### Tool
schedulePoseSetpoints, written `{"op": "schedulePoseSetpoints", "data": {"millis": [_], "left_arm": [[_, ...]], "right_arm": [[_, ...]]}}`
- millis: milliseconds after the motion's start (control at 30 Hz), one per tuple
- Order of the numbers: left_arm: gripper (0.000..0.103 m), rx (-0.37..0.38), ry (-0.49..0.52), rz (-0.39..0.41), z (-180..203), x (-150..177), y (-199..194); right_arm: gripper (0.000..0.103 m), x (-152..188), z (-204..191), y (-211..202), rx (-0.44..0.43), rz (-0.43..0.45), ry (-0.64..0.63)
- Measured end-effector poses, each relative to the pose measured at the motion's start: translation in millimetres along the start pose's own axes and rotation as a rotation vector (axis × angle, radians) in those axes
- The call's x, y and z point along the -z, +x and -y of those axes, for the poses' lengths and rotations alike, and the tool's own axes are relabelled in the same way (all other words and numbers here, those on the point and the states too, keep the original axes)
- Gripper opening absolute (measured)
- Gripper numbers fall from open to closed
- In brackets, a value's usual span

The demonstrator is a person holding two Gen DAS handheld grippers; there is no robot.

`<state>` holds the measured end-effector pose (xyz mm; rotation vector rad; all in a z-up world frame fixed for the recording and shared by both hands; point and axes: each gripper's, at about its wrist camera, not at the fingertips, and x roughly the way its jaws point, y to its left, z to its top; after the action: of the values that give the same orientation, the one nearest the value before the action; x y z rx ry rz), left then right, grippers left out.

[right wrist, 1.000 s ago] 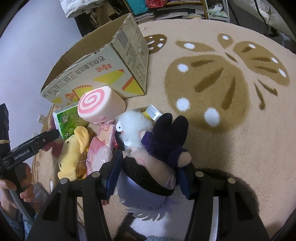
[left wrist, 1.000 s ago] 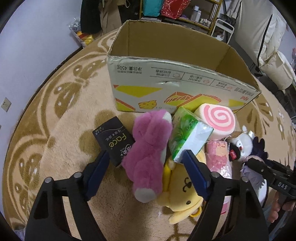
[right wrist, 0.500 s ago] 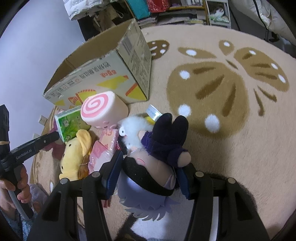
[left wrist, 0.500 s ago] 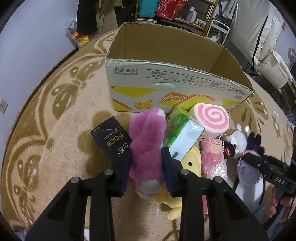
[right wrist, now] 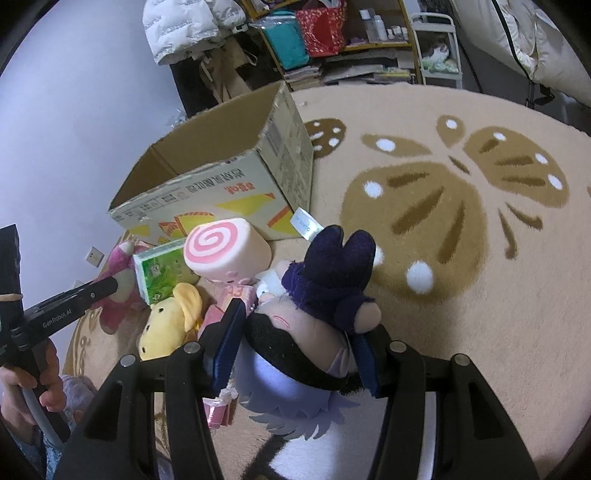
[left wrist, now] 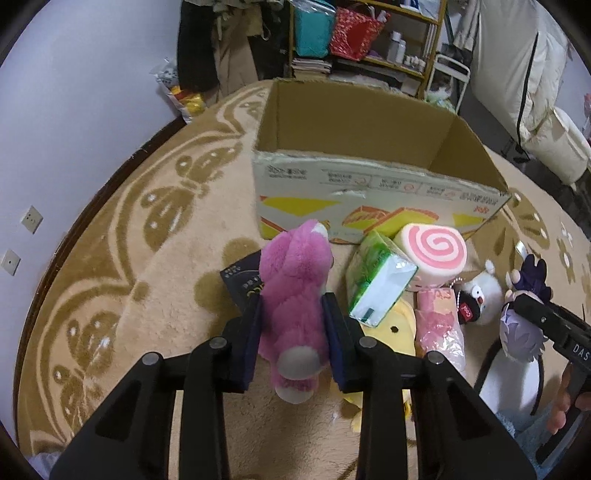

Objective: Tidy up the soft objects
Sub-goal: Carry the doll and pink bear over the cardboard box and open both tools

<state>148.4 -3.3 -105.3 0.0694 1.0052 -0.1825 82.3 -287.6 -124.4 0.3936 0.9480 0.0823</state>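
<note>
My left gripper (left wrist: 291, 332) is shut on a pink plush bear (left wrist: 295, 280), its blue pads pressed into the bear's sides, lifted a little off the rug. My right gripper (right wrist: 295, 343) is shut on a doll with lilac hair and a dark purple body (right wrist: 325, 280), also raised. An open cardboard box (left wrist: 369, 177) stands just beyond, empty as far as I can see. On the rug before it lie a green tissue pack (left wrist: 376, 284), a pink swirl roll cushion (left wrist: 432, 251), a yellow plush (left wrist: 391, 325) and a pink packet (left wrist: 439, 321).
A black packet (left wrist: 242, 284) lies by the bear's left side. A small white fluffy keychain toy (left wrist: 478, 295) sits right of the pink packet. The beige butterfly rug (right wrist: 461, 221) spreads wide to the right. Shelves and bags (left wrist: 343, 33) stand behind the box.
The left gripper's jaws closed on the pink bear and lifted it slightly toward the box. The right gripper rose a little with the doll still in it.
</note>
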Motion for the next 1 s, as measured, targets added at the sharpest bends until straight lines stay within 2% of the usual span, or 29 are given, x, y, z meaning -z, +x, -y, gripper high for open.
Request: {"op": "schedulePoseSetpoints", "data": {"millis": [167, 400, 533, 700, 1000], "left_arm": [[0.030, -0.045, -0.017, 0.077, -3.8, -0.5, -21.3], [0.029, -0.080, -0.040, 0.226, -9.3, -9.9, -60.5], [0.029, -0.104, -0.040, 0.311, -10.9, -18.5, -79.5], [0.029, -0.108, -0.038, 0.374, -9.9, -33.4, -89.0], [0.029, -0.132, 0.081, 0.464, 14.1, -71.2, -86.6]], "right_arm": [[0.058, -2.9, -8.0, -11.2, 0.001, 0.052, -0.035], [0.058, -9.3, -28.2, -26.7, 0.001, 0.118, -0.110], [0.058, -17.3, -41.6, -33.4, -0.010, 0.152, -0.146], [0.058, -35.9, -57.3, -38.5, -0.020, 0.195, -0.178], [0.058, -87.3, -82.9, -36.8, -0.022, 0.265, -0.230]]}}
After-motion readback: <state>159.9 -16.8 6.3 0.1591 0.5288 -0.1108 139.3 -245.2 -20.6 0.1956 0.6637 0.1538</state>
